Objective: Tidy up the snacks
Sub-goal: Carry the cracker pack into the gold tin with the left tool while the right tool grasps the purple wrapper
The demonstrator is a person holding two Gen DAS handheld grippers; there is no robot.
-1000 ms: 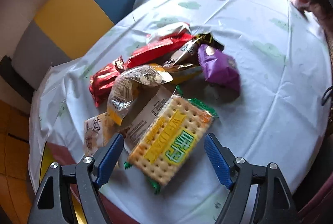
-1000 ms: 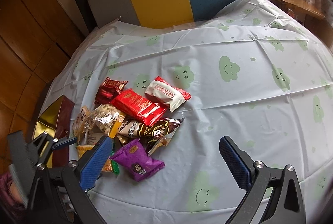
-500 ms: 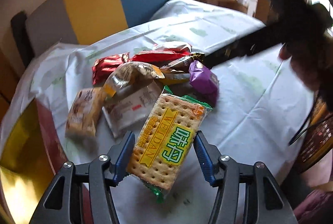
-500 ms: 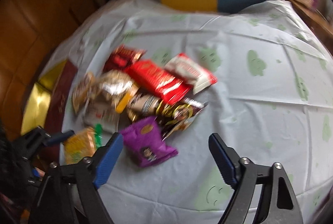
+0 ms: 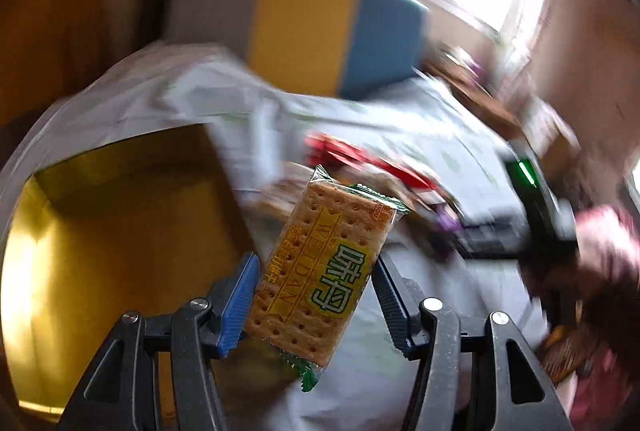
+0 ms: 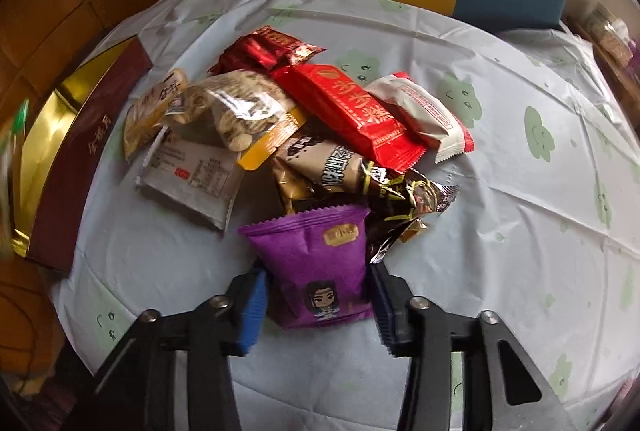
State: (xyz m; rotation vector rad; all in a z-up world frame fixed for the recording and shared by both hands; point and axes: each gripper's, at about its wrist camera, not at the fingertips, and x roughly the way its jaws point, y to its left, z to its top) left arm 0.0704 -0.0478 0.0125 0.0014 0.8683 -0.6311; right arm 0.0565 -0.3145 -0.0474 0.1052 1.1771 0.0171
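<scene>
Blur covers most of the left wrist view: a gold box (image 5: 100, 251) lies open at the left, the snack pile (image 5: 360, 167) smears across the table (image 5: 400, 371) behind, and a person's hand (image 5: 600, 251) with the other tool shows at the right. The left gripper (image 5: 312, 287) has its jaws part closed on a cracker pack (image 5: 324, 267), held clear of the table and tilted.

In the right wrist view the snack pile (image 6: 300, 119) sits on the cloud-print table (image 6: 520, 231), with a maroon-sided gold box (image 6: 68, 151) at its left. The right gripper (image 6: 316, 307) has just been closing; its jaws flank a purple packet (image 6: 316, 267) lying at the pile's near edge, both pads at its sides.
</scene>
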